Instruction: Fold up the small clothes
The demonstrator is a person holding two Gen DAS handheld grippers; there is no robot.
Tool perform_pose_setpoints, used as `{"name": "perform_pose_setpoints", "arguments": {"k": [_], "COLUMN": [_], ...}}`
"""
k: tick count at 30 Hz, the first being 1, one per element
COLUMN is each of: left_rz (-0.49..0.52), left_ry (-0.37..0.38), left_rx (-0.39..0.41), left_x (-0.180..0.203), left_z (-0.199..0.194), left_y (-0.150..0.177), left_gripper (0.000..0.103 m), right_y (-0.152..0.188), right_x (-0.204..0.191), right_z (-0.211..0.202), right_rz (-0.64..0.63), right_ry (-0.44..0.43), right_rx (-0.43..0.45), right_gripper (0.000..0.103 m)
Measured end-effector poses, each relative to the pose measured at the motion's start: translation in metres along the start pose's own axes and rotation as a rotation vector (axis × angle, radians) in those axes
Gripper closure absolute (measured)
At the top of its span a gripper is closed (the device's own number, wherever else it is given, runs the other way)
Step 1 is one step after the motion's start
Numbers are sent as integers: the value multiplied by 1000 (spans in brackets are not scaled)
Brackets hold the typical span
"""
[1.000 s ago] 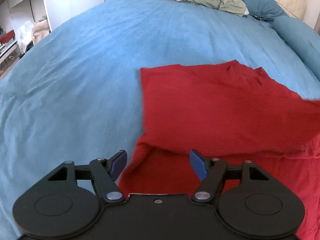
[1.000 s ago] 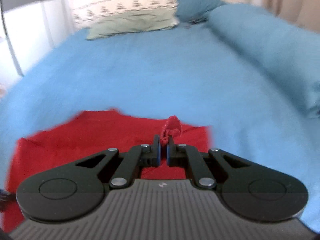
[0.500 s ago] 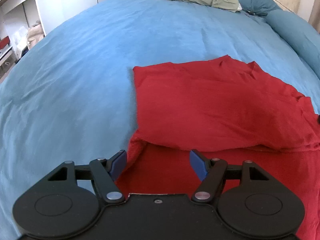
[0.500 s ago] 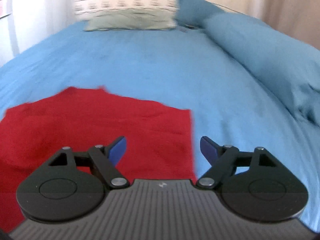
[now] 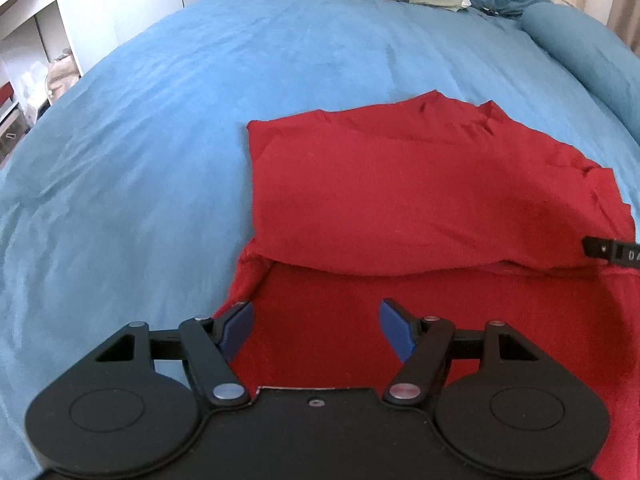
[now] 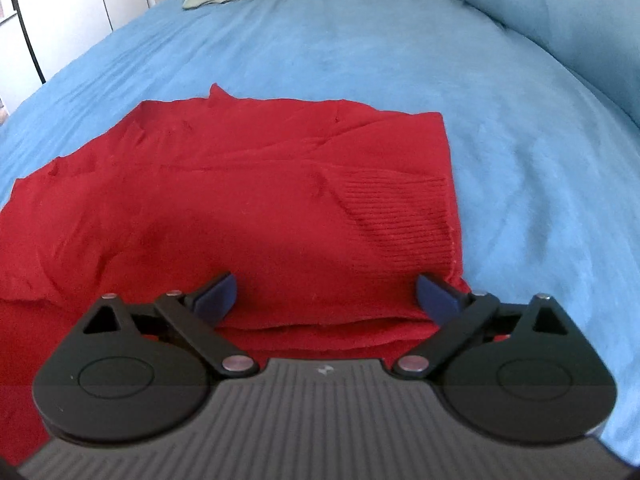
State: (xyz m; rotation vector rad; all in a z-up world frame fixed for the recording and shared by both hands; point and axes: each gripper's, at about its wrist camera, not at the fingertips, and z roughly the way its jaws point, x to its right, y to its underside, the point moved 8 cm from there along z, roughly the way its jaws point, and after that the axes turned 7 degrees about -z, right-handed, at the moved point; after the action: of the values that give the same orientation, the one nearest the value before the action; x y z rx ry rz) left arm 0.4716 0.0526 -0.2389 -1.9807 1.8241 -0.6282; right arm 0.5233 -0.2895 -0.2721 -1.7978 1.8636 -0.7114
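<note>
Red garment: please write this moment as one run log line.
red garment: folded over, on blue bedspread | left gripper: open | right gripper: open

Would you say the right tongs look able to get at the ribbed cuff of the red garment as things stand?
Probably yes. The right tongs are open just above the red garment, and the ribbed cuff lies flat on top right ahead, toward the right fingertip. Nothing covers it on the blue bedspread.

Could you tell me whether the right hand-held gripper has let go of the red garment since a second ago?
Yes. The right hand-held gripper was pinching the red garment; now it is open above the fold.
</note>
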Motion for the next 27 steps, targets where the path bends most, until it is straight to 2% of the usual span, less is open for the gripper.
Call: {"name": "perform_pose_setpoints", "arguments": {"k": [3, 6, 9, 14, 16, 17, 18, 21, 27], "left_rz": [4, 25, 43, 45, 51, 52, 49, 39, 7], "left_ry": [17, 18, 22, 86, 114, 113, 109, 146, 177], "left_rx": [14, 49, 66, 86, 99, 109, 116, 111, -72], "left_x": [4, 8, 9, 8, 5, 1, -2, -13, -39], "left_z": [-15, -34, -54, -104, -129, -142, -153, -181, -187], "left_y": [-2, -5, -8, -14, -12, -10, -7, 12, 83], "left_gripper": [29, 29, 29, 28, 23, 16, 2, 0, 0], "right_y": [-8, -15, -22, -32, -31, -30, -26, -7, 55], "right_x": [4, 5, 7, 12, 14, 15, 15, 19, 29], "right_z": [-10, -37, -74, -148, -179, -192, -205, -241, -279], "right_rz": [14, 15, 37, 2, -10, -11, -15, -44, 0], "right_ry": [-30, -51, -78, -111, -139, -155, -174, -207, -215], "right_rx": [-9, 34, 94, 187, 206, 205, 198, 147, 6], "right_gripper": [0, 0, 0, 0, 0, 0, 0, 0, 0]}}
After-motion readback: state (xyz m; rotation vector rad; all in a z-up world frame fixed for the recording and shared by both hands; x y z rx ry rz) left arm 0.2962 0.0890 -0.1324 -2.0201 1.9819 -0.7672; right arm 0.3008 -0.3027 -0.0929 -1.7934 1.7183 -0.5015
